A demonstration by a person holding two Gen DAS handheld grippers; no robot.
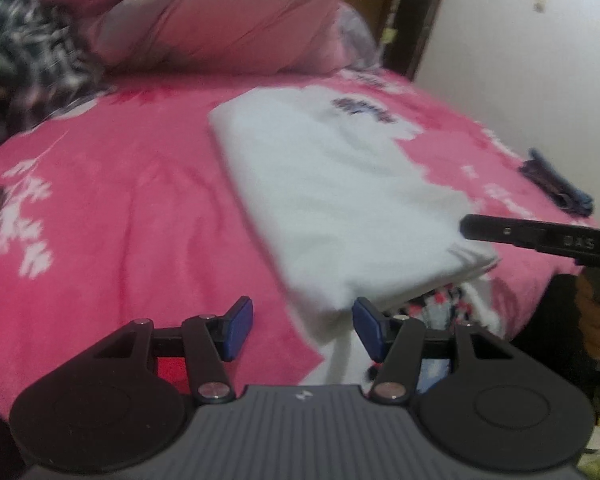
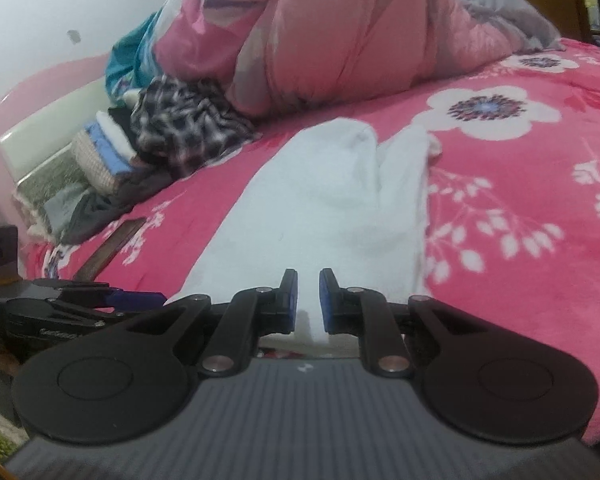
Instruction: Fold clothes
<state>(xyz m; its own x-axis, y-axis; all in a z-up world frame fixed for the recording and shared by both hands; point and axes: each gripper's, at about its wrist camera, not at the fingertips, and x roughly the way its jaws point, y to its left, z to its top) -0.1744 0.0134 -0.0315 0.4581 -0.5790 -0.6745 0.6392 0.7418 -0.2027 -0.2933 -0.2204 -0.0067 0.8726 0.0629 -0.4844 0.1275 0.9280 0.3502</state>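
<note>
Two grippers: you are holding both at the near hem of one white garment point(image 1: 332, 200), lying half-folded as a long strip on the pink bedspread point(image 1: 112, 208).
Garment position: it is running from the lower centre of the left wrist view up toward the upper right; in the right wrist view it is filling the centre, sleeves bunched at the far end.
Left gripper point(image 1: 302, 329): you are keeping it released, pads spread wide, with the garment's near corner sitting just beside the right pad, not pinched.
Right gripper point(image 2: 308, 300): its pads are standing nearly together over the hem; a thin gap is showing, and whether cloth is caught between them cannot be told.
Step in hand: you are probably setting up to take the near hem for the lengthwise fold.
Next move: you are needing both corners pinched through all layers, then lifted evenly toward the collar end.
Surroundings: a pink quilt point(image 2: 340, 32) and checked cloth point(image 2: 184, 124) are lying beyond, at the upper left.
</note>
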